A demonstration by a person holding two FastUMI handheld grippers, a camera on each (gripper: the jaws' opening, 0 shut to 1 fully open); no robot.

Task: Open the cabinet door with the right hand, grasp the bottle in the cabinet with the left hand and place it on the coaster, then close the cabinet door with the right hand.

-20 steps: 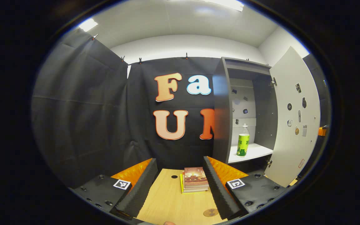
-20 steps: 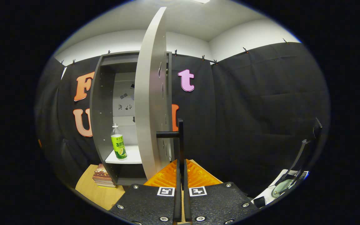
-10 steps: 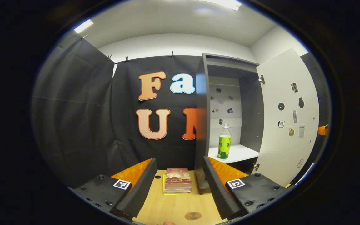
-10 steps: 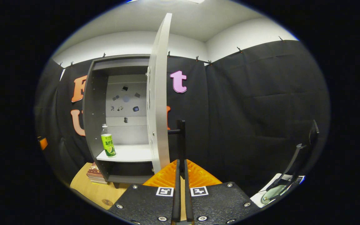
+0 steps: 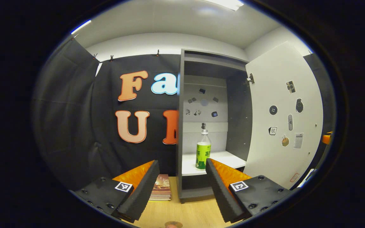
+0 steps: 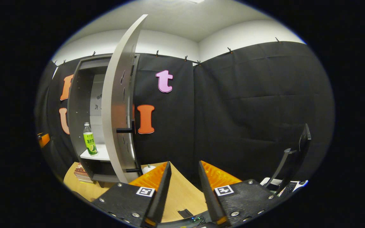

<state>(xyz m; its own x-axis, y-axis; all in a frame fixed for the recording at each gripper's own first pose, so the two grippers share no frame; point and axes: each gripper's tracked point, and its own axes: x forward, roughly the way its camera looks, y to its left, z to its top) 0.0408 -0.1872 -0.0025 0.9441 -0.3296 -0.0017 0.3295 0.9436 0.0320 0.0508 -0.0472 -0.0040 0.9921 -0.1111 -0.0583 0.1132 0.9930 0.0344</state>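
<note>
With the door (image 5: 282,117) swung wide at the right of the frame, the reach for the bottle (image 5: 203,148), upright on the shelf at centre, seems next: the left gripper (image 5: 182,186), jaws wide and empty, must advance around it, while the right gripper (image 6: 184,190) hangs open, holding nothing.

left gripper view: faces cabinet (image 5: 212,126) head-on, near | right gripper view: alongside open door (image 6: 119,104) | shared: bottle (image 5: 203,150)
</note>
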